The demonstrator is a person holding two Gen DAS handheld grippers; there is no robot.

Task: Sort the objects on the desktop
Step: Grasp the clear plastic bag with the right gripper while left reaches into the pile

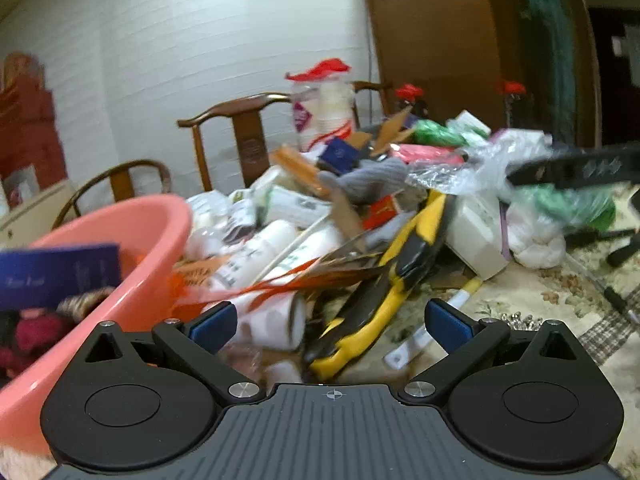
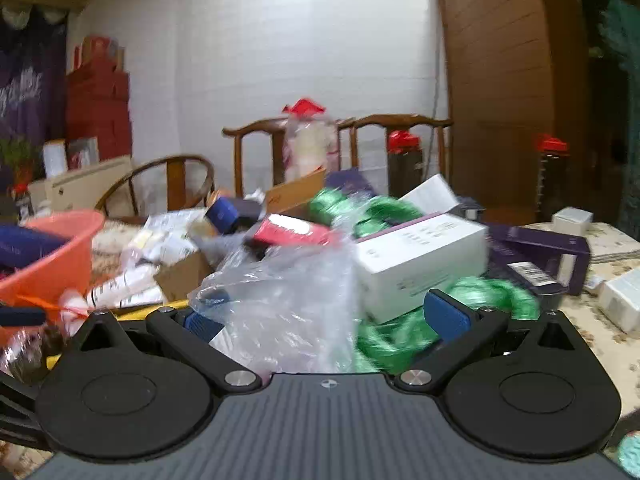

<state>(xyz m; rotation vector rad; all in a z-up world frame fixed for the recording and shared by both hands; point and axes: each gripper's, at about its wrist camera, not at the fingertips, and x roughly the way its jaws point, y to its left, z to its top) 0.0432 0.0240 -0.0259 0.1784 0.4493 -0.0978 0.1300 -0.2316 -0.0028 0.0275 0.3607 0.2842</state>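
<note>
Crinkly clear plastic bag (image 2: pixel 280 300) sits right between your right gripper (image 2: pixel 326 318) pads, jaws wide apart, gripping nothing. It could snag a pad and drag the white cardboard box (image 2: pixel 420 264) beside it off the heap. Your left gripper (image 1: pixel 328 324) is spread wide too, empty, tipped down over the white tubes (image 1: pixel 272 312) and yellow-black tool (image 1: pixel 392 280), with the pink plastic basin (image 1: pixel 160 232) to its left for sorted stuff.

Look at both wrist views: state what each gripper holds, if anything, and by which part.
Nothing is held. The left gripper is open over the clutter; the right gripper is open too, with a clear plastic bag loose between its fingers.
</note>
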